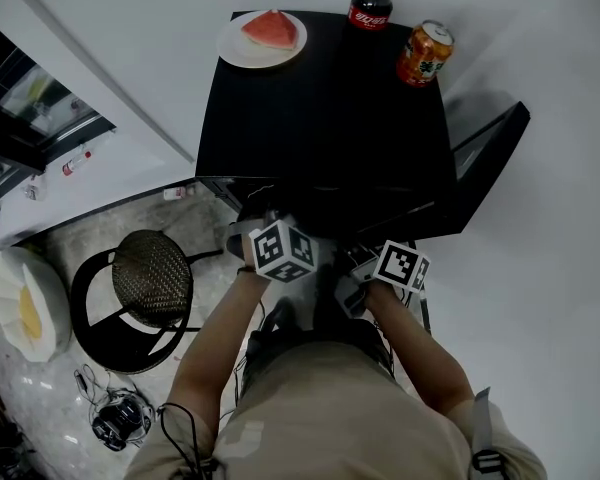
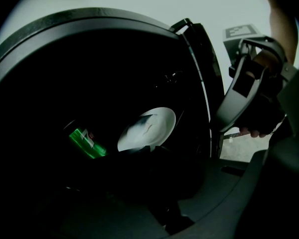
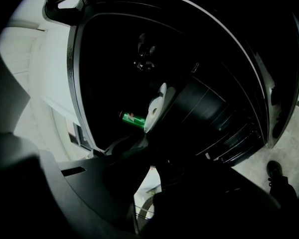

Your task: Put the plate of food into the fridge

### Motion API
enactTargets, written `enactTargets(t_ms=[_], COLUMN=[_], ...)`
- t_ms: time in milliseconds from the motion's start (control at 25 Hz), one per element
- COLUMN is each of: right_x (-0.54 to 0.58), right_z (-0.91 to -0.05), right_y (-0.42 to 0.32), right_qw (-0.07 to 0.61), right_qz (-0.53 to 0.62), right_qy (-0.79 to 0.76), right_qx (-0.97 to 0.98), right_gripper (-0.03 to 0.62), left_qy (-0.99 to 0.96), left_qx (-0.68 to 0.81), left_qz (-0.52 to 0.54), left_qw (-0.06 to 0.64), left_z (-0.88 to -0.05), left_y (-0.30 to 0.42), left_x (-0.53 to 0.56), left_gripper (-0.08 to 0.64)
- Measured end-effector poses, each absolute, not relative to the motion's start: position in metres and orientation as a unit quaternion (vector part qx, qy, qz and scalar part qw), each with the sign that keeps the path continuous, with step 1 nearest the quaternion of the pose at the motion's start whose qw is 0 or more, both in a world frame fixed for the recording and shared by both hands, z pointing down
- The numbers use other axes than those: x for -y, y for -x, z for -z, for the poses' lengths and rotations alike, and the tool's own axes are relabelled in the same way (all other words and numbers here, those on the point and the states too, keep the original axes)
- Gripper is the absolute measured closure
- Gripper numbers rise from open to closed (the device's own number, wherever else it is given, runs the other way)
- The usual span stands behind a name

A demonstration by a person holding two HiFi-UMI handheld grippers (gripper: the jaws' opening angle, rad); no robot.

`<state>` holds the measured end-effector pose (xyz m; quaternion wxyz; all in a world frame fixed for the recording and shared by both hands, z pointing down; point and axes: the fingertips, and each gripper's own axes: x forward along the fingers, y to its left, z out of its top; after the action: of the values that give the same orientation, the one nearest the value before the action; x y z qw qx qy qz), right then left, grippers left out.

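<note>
The black fridge (image 1: 320, 108) fills the middle of the head view, and its door (image 1: 490, 158) stands swung open at your right. You stand directly in front of the open side, with both grippers held low at its front edge, side by side. At your left, on the floor (image 1: 40, 408), is a round stool (image 1: 152, 268) with a woven seat, apart from the fridge. Your left gripper (image 2: 142, 156) reaches into the dark inside of the fridge. Its jaws are close together and their dark tips cover the near rim of the white plate (image 2: 152, 128), so it pinches the plate there, as far as the darkness allows to see. The plate is inside the fridge, tilted, with its face turned toward the left gripper view. There is a greyish patch on it that is too blurred to name. Your right gripper (image 3: 148, 151) is just outside the opening, beside the door. Its jaws are pressed nearly together, with only a thin slit of pale floor showing between them and no object there. To the left of the plate in the left gripper view, a green can (image 2: 87, 142) lies on its side in the fridge. On top of the fridge, at the far edge, are a second plate (image 1: 235, 53) with a watermelon slice (image 1: 271, 28), a cola bottle (image 1: 370, 6) with a red cap, and an orange can (image 1: 424, 54), each apart from the others.
</note>
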<state>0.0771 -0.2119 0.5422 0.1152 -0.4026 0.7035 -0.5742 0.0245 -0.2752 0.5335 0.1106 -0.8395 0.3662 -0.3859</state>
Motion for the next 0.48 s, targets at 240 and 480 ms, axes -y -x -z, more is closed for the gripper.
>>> enactTargets(t_ms=[240, 480], right_x=[0.2099, 0.2098], right_z=[-0.5416, -0.5415], right_y=[-0.0808, -0.0799], right_qw=[0.115, 0.115], right_qz=[0.572, 0.572], right_qy=[0.405, 0.401], right_qx=[-0.704, -0.707], right_gripper=[0.549, 0.549], left_qy=[0.839, 0.838], left_qx=[-0.369, -0.373], left_qz=[0.385, 0.383], left_qw=[0.110, 0.105], left_z=[-0.5332, -0.5336], left_y=[-0.0253, -0.0260], left_x=[0.2765, 0.2775], left_gripper=[0.520, 0.520])
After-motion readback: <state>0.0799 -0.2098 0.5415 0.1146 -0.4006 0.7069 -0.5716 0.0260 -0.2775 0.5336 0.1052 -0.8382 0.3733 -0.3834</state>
